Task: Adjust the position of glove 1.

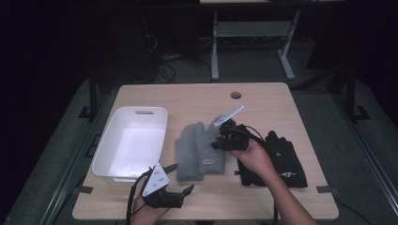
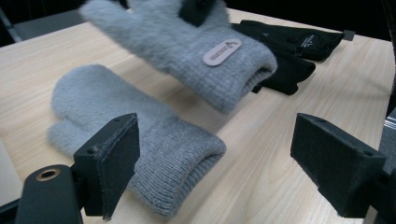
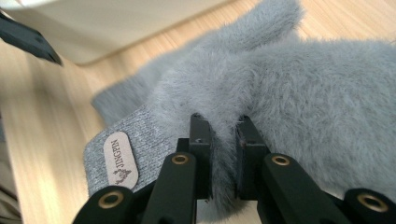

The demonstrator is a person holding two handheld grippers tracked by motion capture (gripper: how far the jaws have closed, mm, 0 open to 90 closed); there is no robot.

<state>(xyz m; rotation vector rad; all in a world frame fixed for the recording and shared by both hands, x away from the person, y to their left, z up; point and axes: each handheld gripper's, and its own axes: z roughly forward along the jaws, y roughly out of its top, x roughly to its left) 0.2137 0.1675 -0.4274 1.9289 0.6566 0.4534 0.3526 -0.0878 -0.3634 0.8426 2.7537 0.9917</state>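
Note:
Two fluffy grey mittens lie side by side mid-table. My right gripper (image 1: pixel 218 139) (image 3: pixel 223 135) is shut on the fuzzy body of the labelled mitten (image 1: pixel 210 157) (image 3: pixel 299 93), pinching a fold of fabric. That mitten (image 2: pixel 196 46) hangs tilted above the table, cuff and tan label toward the camera. The other mitten (image 1: pixel 188 150) (image 2: pixel 140 130) rests flat on the wood, partly under the lifted one. My left gripper (image 1: pixel 180 179) (image 2: pixel 224 163) is open near the front edge, with nothing between its jaws and pointed at the flat mitten's cuff.
A white plastic bin (image 1: pixel 129 140) (image 3: pixel 116 23) stands at the table's left. A pair of black gloves (image 1: pixel 281 159) (image 2: pixel 289 51) lies at the right, partly under the person's right hand. A round cable hole (image 1: pixel 236 95) is near the far edge.

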